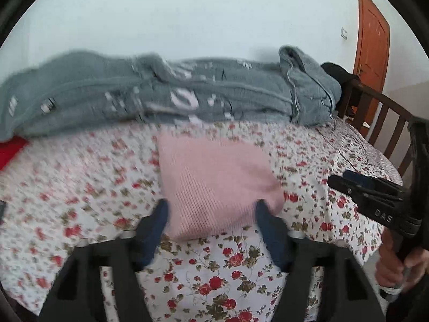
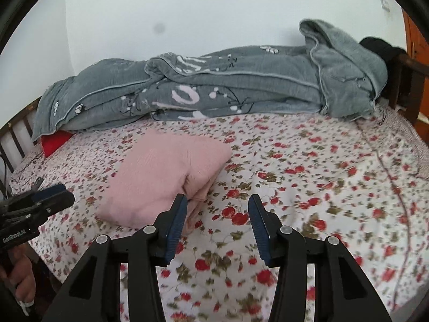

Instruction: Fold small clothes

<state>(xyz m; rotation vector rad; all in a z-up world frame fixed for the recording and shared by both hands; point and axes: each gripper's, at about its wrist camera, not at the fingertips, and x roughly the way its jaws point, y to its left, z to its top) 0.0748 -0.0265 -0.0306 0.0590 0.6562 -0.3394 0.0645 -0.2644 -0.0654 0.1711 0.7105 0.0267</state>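
Note:
A pink knitted garment [image 1: 217, 185] lies folded into a thick rectangle on the floral bed sheet [image 1: 214, 276]. It also shows in the right wrist view [image 2: 161, 177], with its stacked folded edges facing the camera. My left gripper [image 1: 211, 209] is open and empty, its fingers on either side of the garment's near edge. My right gripper [image 2: 217, 204] is open and empty, just right of the garment's near corner. Each gripper shows at the edge of the other's view: the right gripper [image 1: 370, 196] and the left gripper [image 2: 45, 201].
A bunched grey blanket [image 2: 214, 88] with white print runs along the back of the bed by the wall. A red item [image 2: 56, 141] lies at the left under it. A dark wooden bed rail [image 1: 386, 118] and an orange door [image 1: 371, 45] are at the right.

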